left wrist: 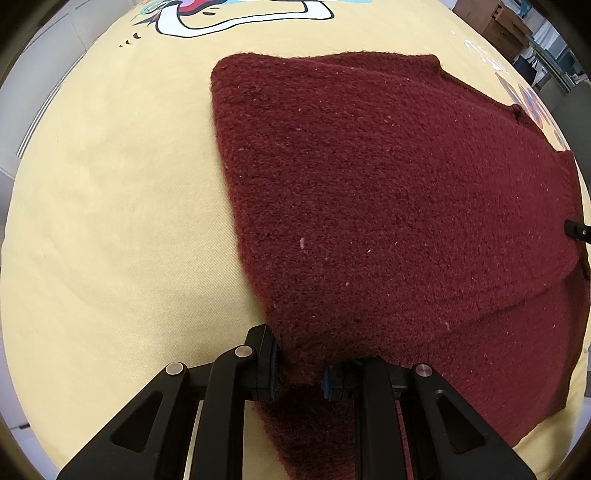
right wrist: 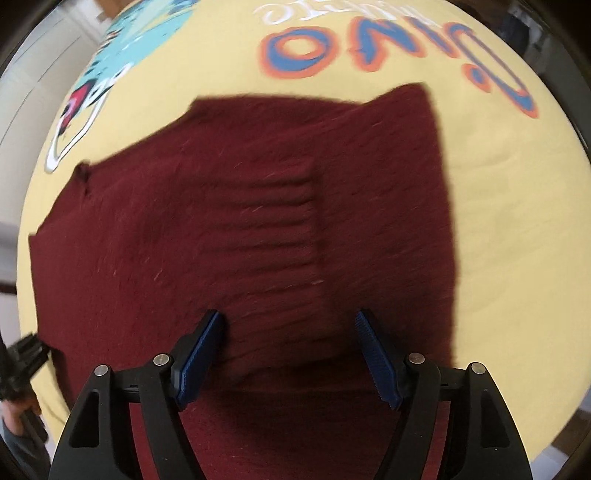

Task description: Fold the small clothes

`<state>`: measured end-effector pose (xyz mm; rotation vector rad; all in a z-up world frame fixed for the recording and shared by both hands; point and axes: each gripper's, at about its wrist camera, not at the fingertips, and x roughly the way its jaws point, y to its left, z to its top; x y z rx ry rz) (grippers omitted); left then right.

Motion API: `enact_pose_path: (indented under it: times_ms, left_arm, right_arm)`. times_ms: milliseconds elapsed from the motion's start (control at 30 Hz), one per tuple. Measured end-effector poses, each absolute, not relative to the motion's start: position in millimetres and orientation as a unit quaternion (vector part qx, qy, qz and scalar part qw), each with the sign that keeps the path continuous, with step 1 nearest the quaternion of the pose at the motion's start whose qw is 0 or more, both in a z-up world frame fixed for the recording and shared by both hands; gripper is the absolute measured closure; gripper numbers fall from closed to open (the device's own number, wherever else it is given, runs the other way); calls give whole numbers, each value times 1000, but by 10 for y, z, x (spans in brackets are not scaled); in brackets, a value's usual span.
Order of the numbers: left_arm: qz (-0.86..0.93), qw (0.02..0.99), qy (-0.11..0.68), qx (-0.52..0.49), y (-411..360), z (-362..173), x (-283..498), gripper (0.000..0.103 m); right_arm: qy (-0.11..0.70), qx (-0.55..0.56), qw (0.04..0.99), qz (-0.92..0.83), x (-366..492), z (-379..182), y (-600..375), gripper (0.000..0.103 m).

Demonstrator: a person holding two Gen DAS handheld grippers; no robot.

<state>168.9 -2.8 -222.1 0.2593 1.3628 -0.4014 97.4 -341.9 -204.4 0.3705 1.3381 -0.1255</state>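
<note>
A dark red knitted garment (left wrist: 369, 192) lies partly folded on a yellow printed cloth (left wrist: 110, 221). My left gripper (left wrist: 299, 363) is shut on the garment's near edge, with a fold of knit pinched between its blue pads. In the right wrist view the same garment (right wrist: 221, 221) shows a ribbed band in its middle. My right gripper (right wrist: 290, 347) is open just above the garment's near part, with its blue pads (right wrist: 199, 354) spread wide and nothing between them. The right view is motion-blurred.
The yellow cloth (right wrist: 517, 221) carries a cartoon print (left wrist: 236, 14) at the far side and orange-blue lettering (right wrist: 303, 55). The other gripper's tip (left wrist: 576, 230) shows at the right edge of the left view. Furniture stands beyond the cloth's far right.
</note>
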Motion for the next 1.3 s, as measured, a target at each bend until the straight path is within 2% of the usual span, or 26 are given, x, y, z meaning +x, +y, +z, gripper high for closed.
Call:
enact_pose_path:
  times_ms: [67,267,467,533,567,633,667,700,733,767,800,833,867,900,933,1033,1067,1200,1300]
  left_arm:
    - [-184,753,618,133,-63,-2205,1664,88]
    - [-183,757,606,165,-157,-2191,1553,88]
    - [-175,754,610,168,-198,-2209,1541,88]
    - [-175,756,609,165,-196,-2196,1530,87]
    - [-174,756,610,165,-191,-2191,1529,86]
    - [-162,754,617,156,-180,-2150,1526,79]
    - [-158,754,619,155,-170,-2116,1515,75]
    - [-156,755,617,154,-163,-2072,1496,59]
    - [-157,759,614,151,-150,-2006,1465,39]
    - [-159,761,611,148,-135,-1959,1441,32]
    - [-165,763,608,142,-115,-1886,1400,24]
    - [-170,765,606,137,-93,-1837,1379,20]
    - [-174,768,602,130,-69,-1763,1340,17]
    - [-175,773,597,126,-56,-1688,1303,6]
    - [-176,780,587,122,-57,-1594,1265,1]
    - [-194,799,558,111,-139,-1355,1164,1]
    - [-202,805,548,107,-212,-1275,1140,1]
    - [-232,822,509,110,-610,-1181,1105,1]
    - [-246,821,504,105,-900,-1377,1149,1]
  right_arm:
    - [597,180,781,-45,929,-1967,-3402,90]
    - [541,148,825,-73,764,-1675,-3505,91]
    - [562,128,813,-79,804,-1982,-3465,90]
    - [558,128,816,-82,764,-1994,-3446,86]
    - [557,127,816,-83,753,-1973,-3442,80]
    - [559,121,816,-89,726,-1924,-3448,61]
    - [559,121,816,-90,707,-1890,-3466,46]
    - [558,128,815,-85,676,-1848,-3489,38]
    - [557,134,816,-81,647,-1813,-3511,38]
    - [555,135,817,-80,646,-1792,-3534,35]
    - [552,132,820,-80,631,-1739,-3525,26]
    - [548,127,823,-80,599,-1682,-3517,21]
    - [545,125,826,-78,555,-1633,-3522,20]
    - [540,124,829,-74,518,-1581,-3510,20]
    - [536,121,832,-70,488,-1537,-3493,20]
    - [522,90,846,-64,424,-1381,-3356,8]
    - [516,81,851,-61,421,-1340,-3300,0]
    - [492,46,868,-42,465,-1231,-2969,0]
    - [485,21,873,-40,516,-1301,-2752,0]
